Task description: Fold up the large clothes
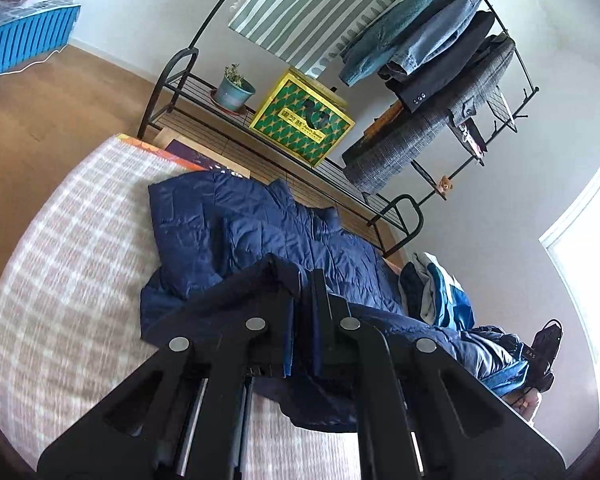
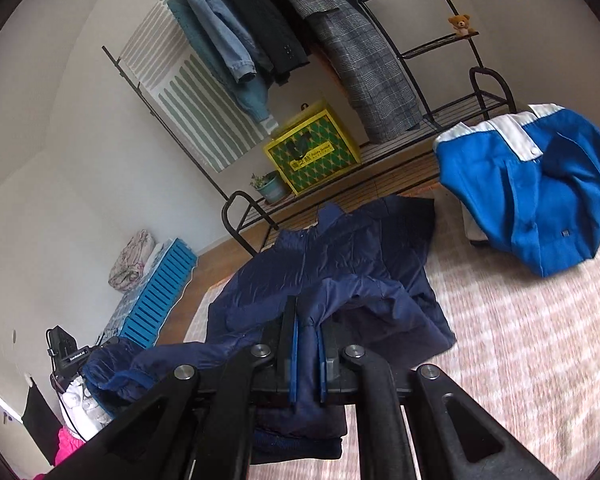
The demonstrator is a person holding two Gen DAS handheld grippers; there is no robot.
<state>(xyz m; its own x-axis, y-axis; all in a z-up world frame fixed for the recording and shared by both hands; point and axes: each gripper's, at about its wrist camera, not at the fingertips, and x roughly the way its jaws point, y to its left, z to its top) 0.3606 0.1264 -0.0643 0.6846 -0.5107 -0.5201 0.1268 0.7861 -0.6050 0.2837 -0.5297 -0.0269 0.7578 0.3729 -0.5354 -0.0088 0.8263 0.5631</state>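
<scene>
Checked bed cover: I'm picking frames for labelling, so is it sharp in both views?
Left wrist view: checked bed cover smeared by motion blur, navy jacket sharper. Right wrist view: cover streaked too; fisheye bends the clothes rack.

- Domestic bedroom, lived-in.
- Bed with pink-and-white checked cover (image 2: pixel 520 360), used as work surface.
- Black metal clothes rack (image 1: pixel 512 40) against white wall, hung with denim jacket (image 2: pixel 220 32), dark blazer (image 1: pixel 452 64), grey check coat (image 2: pixel 364 64).
- Rack's lower shelf: potted plant (image 1: pixel 233 90), yellow-and-green box (image 1: pixel 302 120).
- Small teddy bear (image 2: pixel 460 24) on side shelf.
- Wooden floor (image 1: pixel 60 112); blue slatted crate (image 2: pixel 160 292); bright window (image 1: pixel 584 264).
- Loose garments on bed: navy padded jacket (image 1: pixel 236 220), blue-and-white jacket (image 2: pixel 540 192).
</scene>
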